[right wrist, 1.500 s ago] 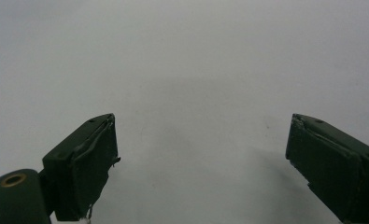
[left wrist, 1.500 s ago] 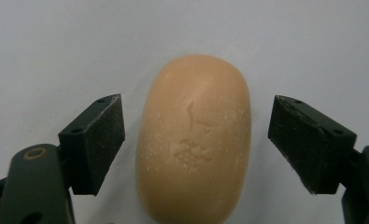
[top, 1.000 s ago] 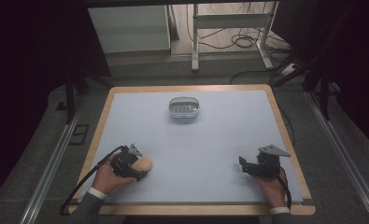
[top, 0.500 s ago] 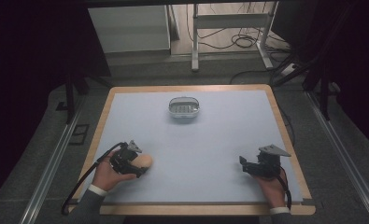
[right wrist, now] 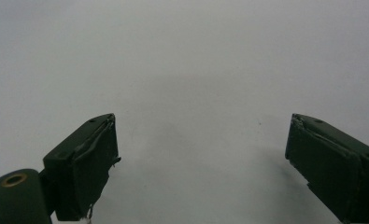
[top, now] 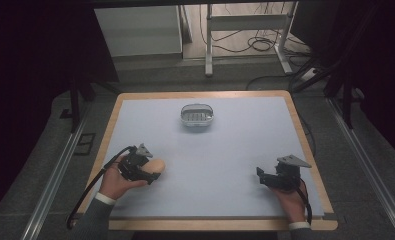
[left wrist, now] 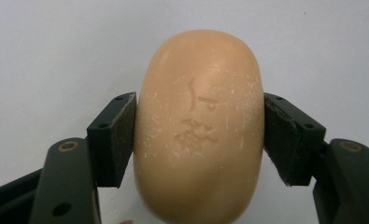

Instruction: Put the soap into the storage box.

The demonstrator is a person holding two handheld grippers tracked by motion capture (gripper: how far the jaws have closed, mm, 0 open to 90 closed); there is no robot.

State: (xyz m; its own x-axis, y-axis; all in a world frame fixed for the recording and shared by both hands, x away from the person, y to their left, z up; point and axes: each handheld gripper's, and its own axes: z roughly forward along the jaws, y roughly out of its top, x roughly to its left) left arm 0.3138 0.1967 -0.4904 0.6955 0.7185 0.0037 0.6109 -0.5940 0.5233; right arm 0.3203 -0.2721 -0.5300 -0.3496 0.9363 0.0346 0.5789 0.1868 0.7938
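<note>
Counter (top: 235, 150): pale blue top, wooden rim, dark room. Soap dish (top: 197, 115) at far middle. Left claw (top: 152, 172) clamps soap bar (left wrist: 198, 126); right claw (top: 260, 175) wide, empty.

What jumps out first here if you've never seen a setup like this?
Probably the peach-coloured bar of soap, pinched between the black jaws of the left gripper near the table's front left. Next comes the small clear soap dish sitting alone toward the far edge of the table, and the right gripper, open with nothing in it.
</note>
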